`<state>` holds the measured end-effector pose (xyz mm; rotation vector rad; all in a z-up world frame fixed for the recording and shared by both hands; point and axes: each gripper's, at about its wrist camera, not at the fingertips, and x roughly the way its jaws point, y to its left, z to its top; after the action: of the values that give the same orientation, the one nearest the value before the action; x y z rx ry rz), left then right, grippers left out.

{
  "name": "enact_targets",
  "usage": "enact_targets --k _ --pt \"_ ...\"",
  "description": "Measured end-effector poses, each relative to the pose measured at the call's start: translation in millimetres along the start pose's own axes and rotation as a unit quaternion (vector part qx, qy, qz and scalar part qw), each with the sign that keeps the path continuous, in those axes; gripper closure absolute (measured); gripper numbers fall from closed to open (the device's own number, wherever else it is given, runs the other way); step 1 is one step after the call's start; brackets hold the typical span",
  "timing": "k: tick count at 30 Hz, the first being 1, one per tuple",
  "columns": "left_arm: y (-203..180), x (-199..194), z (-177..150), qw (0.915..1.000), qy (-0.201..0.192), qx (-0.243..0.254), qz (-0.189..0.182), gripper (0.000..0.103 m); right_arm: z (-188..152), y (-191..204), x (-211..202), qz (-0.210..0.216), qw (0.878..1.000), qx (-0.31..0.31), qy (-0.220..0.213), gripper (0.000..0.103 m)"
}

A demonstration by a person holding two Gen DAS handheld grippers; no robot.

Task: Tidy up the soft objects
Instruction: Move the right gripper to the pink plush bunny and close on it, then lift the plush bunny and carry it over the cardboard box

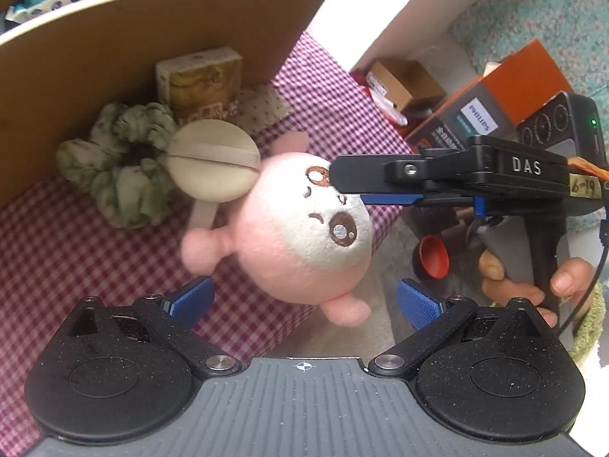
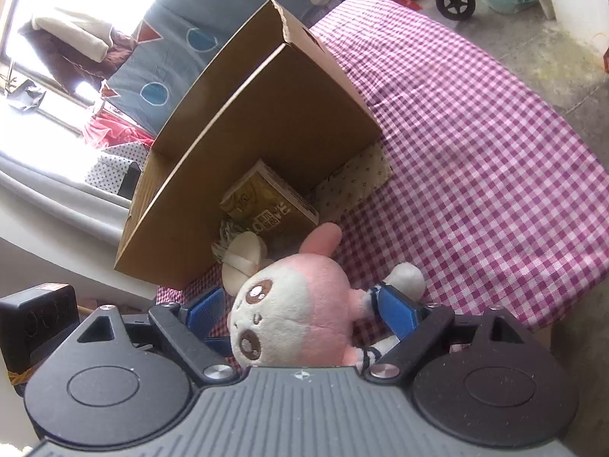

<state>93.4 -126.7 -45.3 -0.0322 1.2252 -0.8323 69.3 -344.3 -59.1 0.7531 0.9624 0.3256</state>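
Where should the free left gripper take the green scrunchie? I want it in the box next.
Probably the near, puffy rim of the scrunchie, from above with one finger in its centre hole. It lies flat on the cloth, the puff overlaps its right side, and the box wall crowds the far side. The left gripper is open.

Bright daylight floods a window (image 2: pixel 34 19) beside a grey shape-patterned cushion (image 2: pixel 213 26), above the pink-checked bench (image 2: pixel 475 133) and grey floor (image 2: pixel 533 30).
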Motion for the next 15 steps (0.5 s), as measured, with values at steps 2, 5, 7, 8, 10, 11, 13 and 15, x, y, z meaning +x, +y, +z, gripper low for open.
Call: enact_targets --k 2,5,7,8,10,11,13,15 --pt "-2 7 2 1.0 0.008 -0.001 -0.005 0.001 2 -6 6 0.013 1.0 0.009 0.008 0.013" --pt "-5 14 4 0.9999 0.012 -0.002 -0.006 0.001 4 -10 13 0.024 1.0 0.01 0.016 0.013" --pt "-7 17 5 0.9999 0.011 -0.005 -0.005 0.001 4 -7 15 0.028 0.999 0.007 0.019 0.013" --pt "-7 19 5 0.9999 0.011 -0.008 -0.006 0.001 4 -7 15 0.028 0.999 0.005 0.018 0.014" --pt "-8 20 9 0.9998 0.01 -0.011 -0.011 0.001 4 -6 15 0.029 0.999 0.004 0.016 0.019" --pt "-7 20 10 0.9998 0.008 -0.011 -0.014 0.001 3 -6 14 0.03 0.999 0.006 0.016 0.022" --pt "-10 20 10 0.9997 0.005 -0.009 -0.02 0.001 1 -7 11 0.031 0.999 0.009 0.013 0.026" --pt "-14 20 11 0.9998 0.003 -0.005 -0.019 0.001 -3 -7 6 0.032 0.999 0.012 0.01 0.027"
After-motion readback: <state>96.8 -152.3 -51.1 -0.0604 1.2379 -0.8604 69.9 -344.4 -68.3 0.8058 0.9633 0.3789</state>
